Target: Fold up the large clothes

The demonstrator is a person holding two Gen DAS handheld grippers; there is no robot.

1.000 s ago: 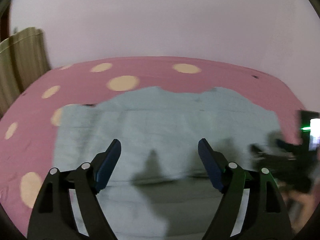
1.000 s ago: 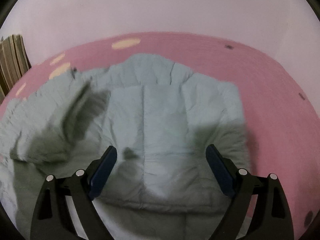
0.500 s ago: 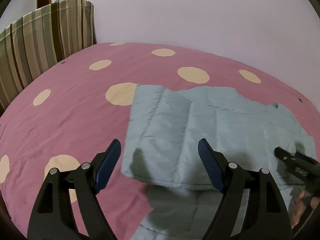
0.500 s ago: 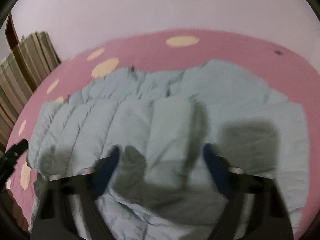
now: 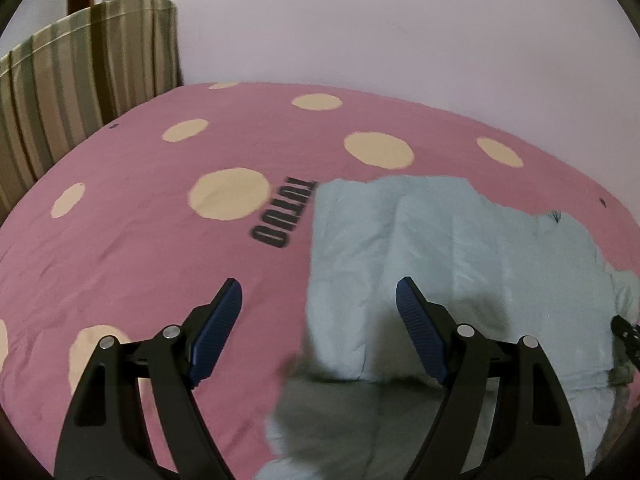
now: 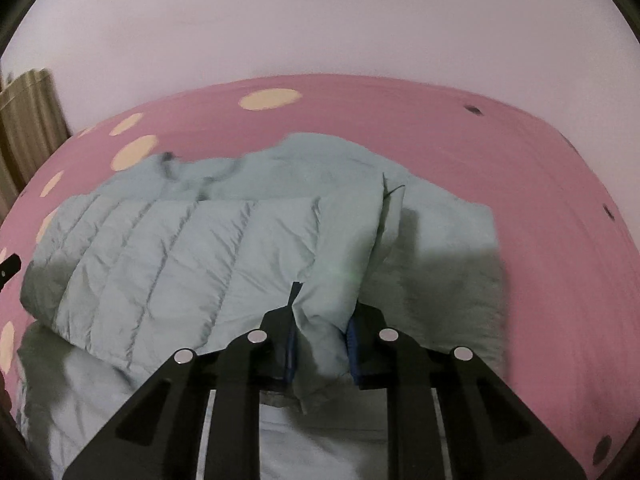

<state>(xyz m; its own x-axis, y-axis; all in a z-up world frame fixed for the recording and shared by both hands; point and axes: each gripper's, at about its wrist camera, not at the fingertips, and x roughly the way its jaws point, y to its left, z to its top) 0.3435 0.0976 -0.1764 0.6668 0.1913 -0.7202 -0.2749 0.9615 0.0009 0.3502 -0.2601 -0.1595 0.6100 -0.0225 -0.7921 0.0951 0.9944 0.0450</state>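
Note:
A pale blue-green quilted jacket (image 5: 460,248) lies partly folded on the pink dotted bed sheet (image 5: 140,240). My left gripper (image 5: 319,284) hangs open above the jacket's left edge, with nothing pinched between its blue pads. In the right wrist view the jacket (image 6: 180,256) fills the middle. My right gripper (image 6: 322,320) is closing its jaws on a raised fold of the jacket, and both pads press into the fabric. The right gripper's tip (image 5: 624,330) shows at the far right of the left wrist view.
A striped brown and green cloth (image 5: 80,80) stands at the bed's far left against the pale wall (image 5: 400,20). Black lettering (image 5: 280,216) is printed on the sheet beside the jacket. Bare sheet stretches left of the jacket.
The right gripper went from wide open to pinching a jacket fold. The left gripper slid left, so the jacket's left edge now lies under it.

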